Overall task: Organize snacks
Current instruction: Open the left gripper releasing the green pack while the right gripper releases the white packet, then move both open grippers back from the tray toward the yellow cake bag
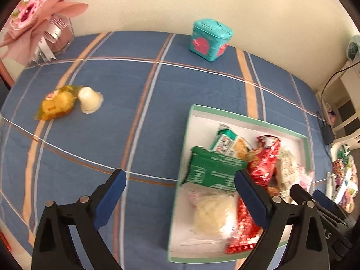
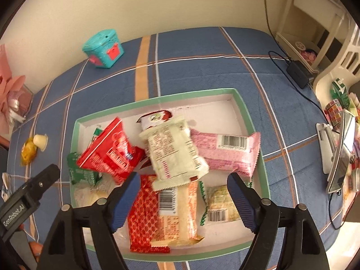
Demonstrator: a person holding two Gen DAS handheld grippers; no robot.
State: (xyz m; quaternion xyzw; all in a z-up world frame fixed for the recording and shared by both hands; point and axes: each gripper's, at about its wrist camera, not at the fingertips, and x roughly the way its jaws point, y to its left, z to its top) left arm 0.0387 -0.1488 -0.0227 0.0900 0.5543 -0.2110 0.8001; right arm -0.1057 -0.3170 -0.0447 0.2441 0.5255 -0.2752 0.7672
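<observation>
Snacks sit mostly in the green-rimmed tray (image 2: 255, 121) on my blue plaid tablecloth (image 1: 146, 103) — piled, overlapping. Largest inside: pink wrapper (image 2: 227, 153) along the far right side, cream packet (image 2: 175, 150) tilted across it, red pouch (image 2: 112, 153) to the left, red-and-orange bar (image 2: 157, 216) at the near edge, green packet (image 1: 213, 171) at the tray's left rim, small yellow-green packet (image 2: 220, 202) beside my right finger. Outside the tray, well apart — yellow wrapped cake (image 1: 56, 105) touching a white jelly cup (image 1: 90, 100). Teal tin (image 1: 210, 39) stands by the wall. My left gripper (image 1: 180, 193) is spread wide, holding nothing; my right gripper (image 2: 183, 193) likewise, over the tray.
</observation>
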